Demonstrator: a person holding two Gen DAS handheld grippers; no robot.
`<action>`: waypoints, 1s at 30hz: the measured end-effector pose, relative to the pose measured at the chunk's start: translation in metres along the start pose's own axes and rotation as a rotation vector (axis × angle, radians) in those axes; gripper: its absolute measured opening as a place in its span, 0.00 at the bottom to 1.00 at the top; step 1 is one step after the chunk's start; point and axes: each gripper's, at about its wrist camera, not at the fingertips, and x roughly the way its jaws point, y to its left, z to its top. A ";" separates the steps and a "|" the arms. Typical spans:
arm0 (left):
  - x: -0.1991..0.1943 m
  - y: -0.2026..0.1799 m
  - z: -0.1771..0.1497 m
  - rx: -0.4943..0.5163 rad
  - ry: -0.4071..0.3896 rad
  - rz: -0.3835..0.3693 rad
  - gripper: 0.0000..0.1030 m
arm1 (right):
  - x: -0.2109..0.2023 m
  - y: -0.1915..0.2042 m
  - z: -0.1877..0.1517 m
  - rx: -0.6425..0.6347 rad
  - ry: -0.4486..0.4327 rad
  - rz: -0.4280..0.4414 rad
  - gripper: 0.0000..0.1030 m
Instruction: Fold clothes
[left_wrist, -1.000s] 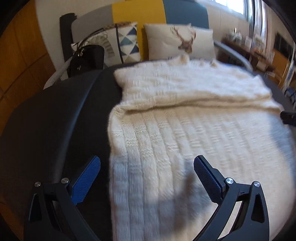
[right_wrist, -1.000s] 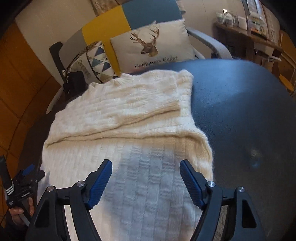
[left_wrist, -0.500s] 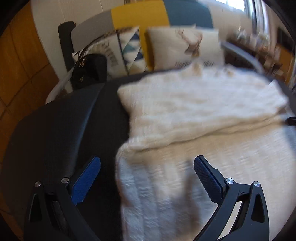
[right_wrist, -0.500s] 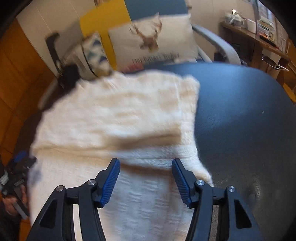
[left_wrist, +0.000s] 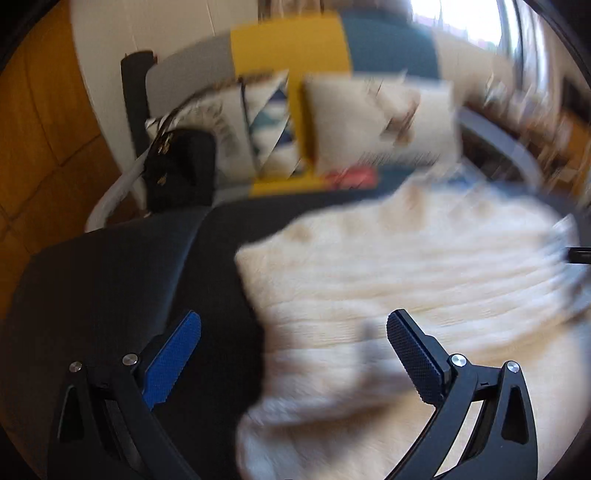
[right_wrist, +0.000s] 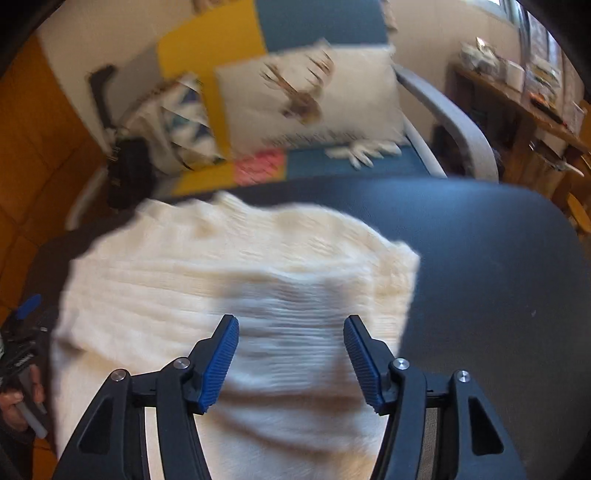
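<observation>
Sweater (right_wrist: 229, 280): cream knit, lying on a dark table (right_wrist: 498, 280). Both views are blurred, so knit detail and fold edges are unclear.

Position of the sweater:
- In the right wrist view it covers the left and centre of the table; the right part of the table is bare.
- In the left wrist view the sweater (left_wrist: 424, 288) covers the right part of the table (left_wrist: 110, 288); the left part is bare.
- Its far edge lies near the table's far rim, short of the sofa (right_wrist: 321, 22).

Left gripper (left_wrist: 293, 332):
- Jaws spread wide, released.
- Nothing is pinched between the blue pads.
- One finger stands over bare table, the other over the sweater; the sweater's left edge runs between them.
- Contact with the fabric cannot be determined.

Right gripper (right_wrist: 291, 338):
- Jaws apart, narrower than the left pair, released.
- It is over the sweater's near right part.
- Fabric shows in the gap, but the pads do not press on it.
- The left gripper (right_wrist: 22, 347) and the hand (right_wrist: 18, 402) holding it appear at the left edge of this view.

Surroundings:
- Sofa with yellow and blue panels behind the table.
- Deer cushion (right_wrist: 306, 96) and triangle-pattern cushion (right_wrist: 181, 118) on the sofa.
- Black bag (left_wrist: 181, 166) at the sofa's left end.
</observation>
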 end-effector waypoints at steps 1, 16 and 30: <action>0.003 0.004 -0.001 -0.021 0.004 -0.018 1.00 | 0.008 -0.010 -0.005 0.016 0.014 -0.013 0.59; 0.060 -0.012 0.058 0.083 0.036 0.011 1.00 | 0.048 0.038 0.060 -0.138 0.040 0.083 0.59; 0.075 -0.045 0.105 0.050 0.030 -0.021 1.00 | 0.077 0.104 0.087 -0.279 -0.033 -0.098 0.57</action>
